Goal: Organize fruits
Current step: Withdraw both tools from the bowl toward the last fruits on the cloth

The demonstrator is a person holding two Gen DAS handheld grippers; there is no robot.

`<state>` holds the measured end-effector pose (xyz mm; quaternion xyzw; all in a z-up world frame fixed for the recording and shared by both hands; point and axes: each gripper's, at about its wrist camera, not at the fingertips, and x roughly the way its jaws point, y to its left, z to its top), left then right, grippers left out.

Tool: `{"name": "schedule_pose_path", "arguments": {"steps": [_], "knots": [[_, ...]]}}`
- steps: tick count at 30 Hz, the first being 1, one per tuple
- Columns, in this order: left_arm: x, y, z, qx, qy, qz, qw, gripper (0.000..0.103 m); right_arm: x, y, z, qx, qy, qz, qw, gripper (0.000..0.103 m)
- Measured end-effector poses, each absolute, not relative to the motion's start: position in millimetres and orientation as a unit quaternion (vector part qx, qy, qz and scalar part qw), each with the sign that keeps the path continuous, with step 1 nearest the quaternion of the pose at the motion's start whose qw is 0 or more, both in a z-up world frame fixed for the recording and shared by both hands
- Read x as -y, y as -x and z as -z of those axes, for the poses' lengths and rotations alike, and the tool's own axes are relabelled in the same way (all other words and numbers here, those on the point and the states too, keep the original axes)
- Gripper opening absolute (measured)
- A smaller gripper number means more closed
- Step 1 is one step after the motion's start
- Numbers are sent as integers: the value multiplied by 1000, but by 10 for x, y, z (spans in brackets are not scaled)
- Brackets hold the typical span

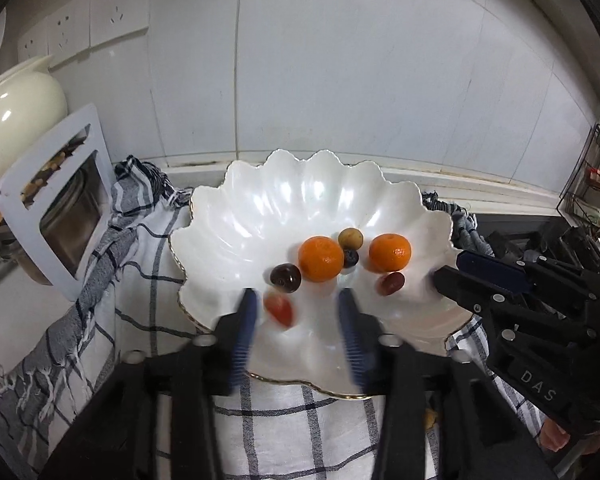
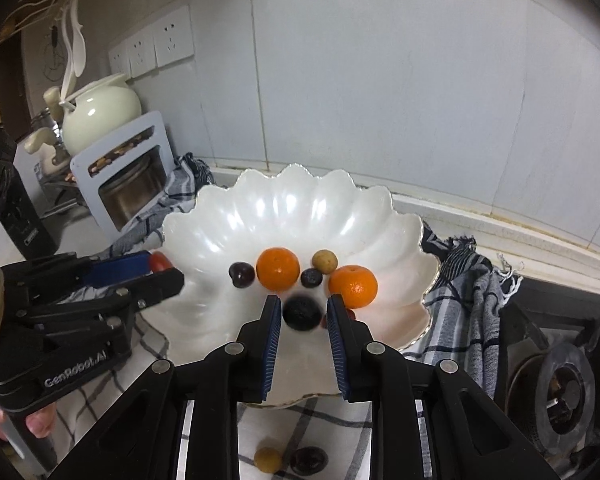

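A white scalloped bowl (image 1: 260,216) (image 2: 260,216) sits on a checked cloth. In it lie two oranges (image 1: 321,259) (image 1: 390,253), a yellow-green fruit (image 1: 350,239), a blueberry (image 1: 350,258) and dark cherries (image 1: 285,278) (image 1: 391,283). My left gripper (image 1: 298,300) is open over the bowl's near side; a blurred red tomato (image 1: 279,310) is between its fingers, apart from both. My right gripper (image 2: 303,312) is open over the bowl, a blurred dark fruit (image 2: 302,313) between its pads, touching neither. A yellow fruit (image 2: 267,460) and a dark fruit (image 2: 309,460) lie on the cloth below.
A cream teapot (image 2: 100,118) and a white-framed jar holder (image 2: 128,172) stand at the left. A gas burner (image 2: 560,392) is at the right. A wire rack (image 1: 592,184) stands at the far right. The tiled wall is close behind the bowl.
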<state>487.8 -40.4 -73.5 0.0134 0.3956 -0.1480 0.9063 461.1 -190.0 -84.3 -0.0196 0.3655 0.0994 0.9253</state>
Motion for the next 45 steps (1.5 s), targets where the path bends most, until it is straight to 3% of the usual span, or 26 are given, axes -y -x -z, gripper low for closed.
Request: {"name": "schedule_pose_path", "arguments": {"steps": [2, 11, 28, 45], "knots": [[403, -4885, 738, -395, -15, 144, 907, 49, 1919, -4627, 862, -369, 19, -93, 925, 39], [436, -4740, 648, -380, -41, 131, 915, 66, 2079, -4536, 859, -369, 4, -80, 926, 39], [497, -4086, 276, -328, -38, 140, 933, 69, 2200, -3885, 449, -294, 18, -83, 952, 39], [621, -3511, 235, -308, -45, 141, 940, 69, 2285, -3430, 487, -288, 25, -116, 950, 39]]}}
